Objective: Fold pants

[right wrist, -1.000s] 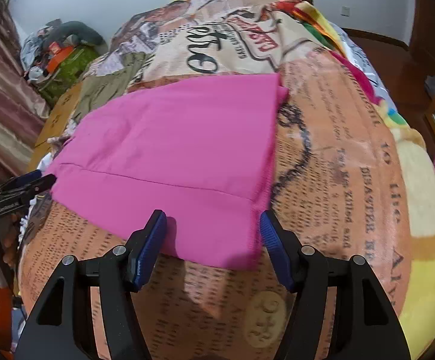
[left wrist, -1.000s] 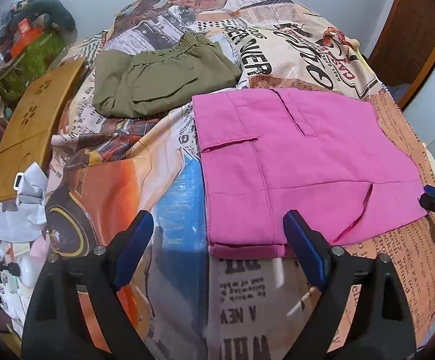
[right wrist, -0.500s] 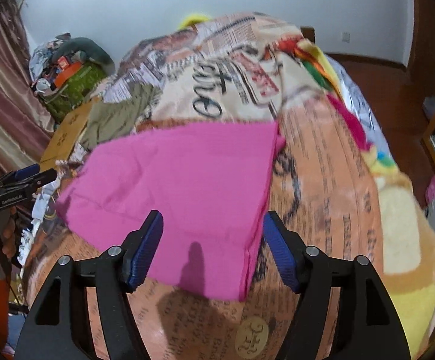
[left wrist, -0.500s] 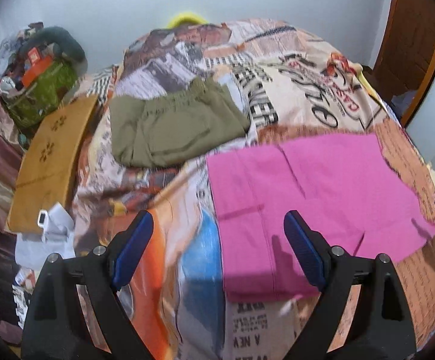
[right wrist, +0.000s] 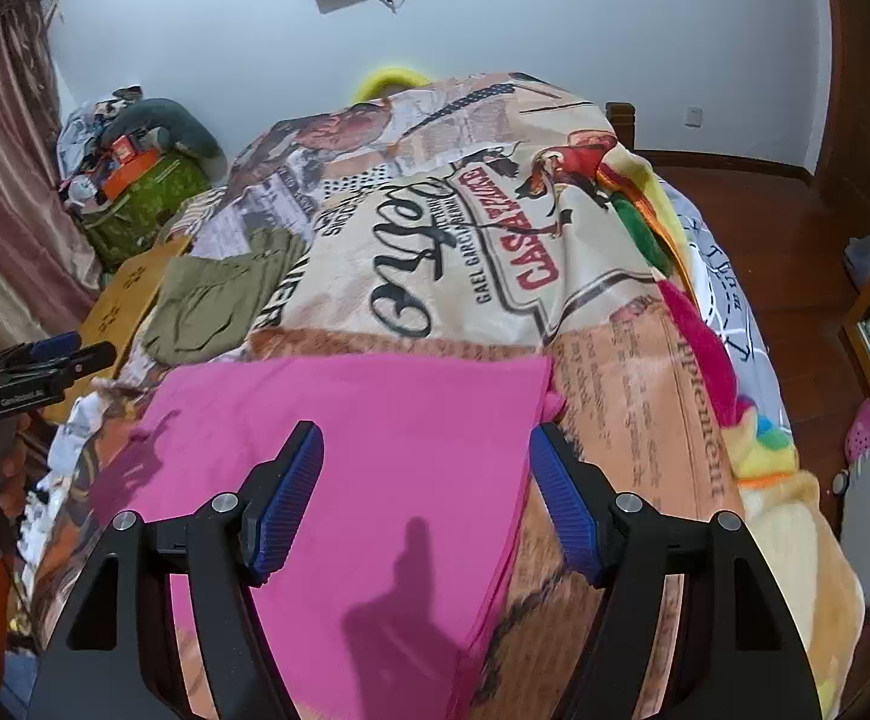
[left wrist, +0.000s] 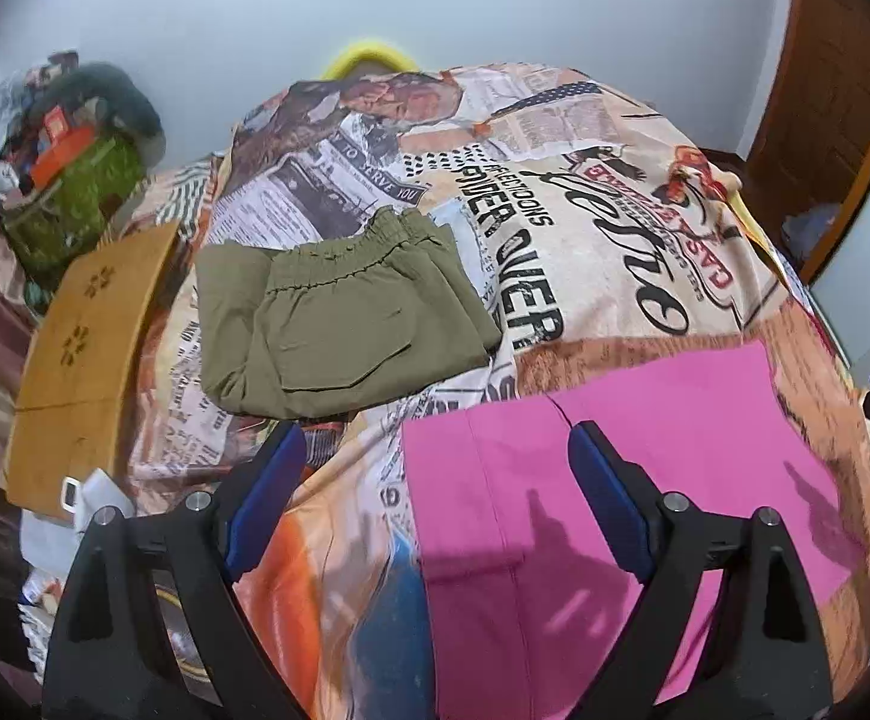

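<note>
Covering the bed is a blanket (left wrist: 585,222) printed with newspaper pages, and on it lie the pink pants (left wrist: 645,480), spread flat in a folded rectangle at about 5 o'clock in the left wrist view and dead centre toward 6 o'clock in the right wrist view (right wrist: 363,456). The cloth looks thin, light and limp, so it would likely sag and crease if lifted by one point; a corner or hem edge on each side seems the best hold. Both tools hover above it, touching nothing: the left gripper (left wrist: 435,498) has its fingers spread wide, and the right gripper (right wrist: 426,498) is likewise wide apart. At 11 o'clock from the pink pair lie folded olive pants (left wrist: 339,324). Beyond them, at 9 o'clock, a wooden board (left wrist: 87,354) leans off the bed edge.
</note>
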Available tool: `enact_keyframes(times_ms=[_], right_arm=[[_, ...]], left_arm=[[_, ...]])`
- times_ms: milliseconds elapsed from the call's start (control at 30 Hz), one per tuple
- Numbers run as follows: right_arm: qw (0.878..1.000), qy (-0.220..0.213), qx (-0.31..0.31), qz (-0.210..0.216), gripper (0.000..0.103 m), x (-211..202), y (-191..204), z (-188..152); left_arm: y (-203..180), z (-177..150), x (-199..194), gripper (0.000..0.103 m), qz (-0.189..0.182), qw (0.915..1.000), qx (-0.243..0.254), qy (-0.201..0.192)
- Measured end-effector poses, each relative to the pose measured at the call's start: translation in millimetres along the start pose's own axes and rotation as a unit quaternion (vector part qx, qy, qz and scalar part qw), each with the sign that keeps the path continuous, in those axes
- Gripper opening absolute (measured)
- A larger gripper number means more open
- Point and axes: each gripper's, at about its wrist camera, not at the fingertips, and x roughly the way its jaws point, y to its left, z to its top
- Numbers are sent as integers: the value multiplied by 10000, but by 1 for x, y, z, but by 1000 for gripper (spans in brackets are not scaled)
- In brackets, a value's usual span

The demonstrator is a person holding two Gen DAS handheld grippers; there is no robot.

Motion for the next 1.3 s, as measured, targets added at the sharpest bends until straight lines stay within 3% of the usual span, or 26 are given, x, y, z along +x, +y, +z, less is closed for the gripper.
enact_keyframes(times_ms=[300, 467, 667, 700, 867, 933, 1100, 1300], right_arm=[[9992, 318, 210, -151, 68, 59, -28, 18], [9973, 640, 309, -161, 68, 94, -45, 17], [9972, 561, 443, -235, 67, 113, -58, 21], [9972, 550, 457, -198, 65, 115, -59, 23], [9966, 752, 299, -141, 31, 131, -56, 22], [9961, 854, 177, -136, 9, 136, -52, 19], [9955, 861, -59, -397, 6, 139, -48, 14], [9933, 910, -277, -658, 6, 138, -47, 14]], left_arm=[[10, 15, 51, 90, -58, 9991, -167, 383], [8, 10, 84, 90, -234, 9964, -173, 792], [3, -6, 114, 90, -124, 9936, -67, 1124], [3, -8, 116, 90, -129, 9935, -67, 1128], [2, -13, 116, 90, -104, 9941, -16, 1082], [0, -14, 115, 90, 29, 9947, 84, 1024], [-7, -23, 114, 92, 920, 9920, 538, 682], [0, -24, 117, 92, 880, 9920, 517, 744]])
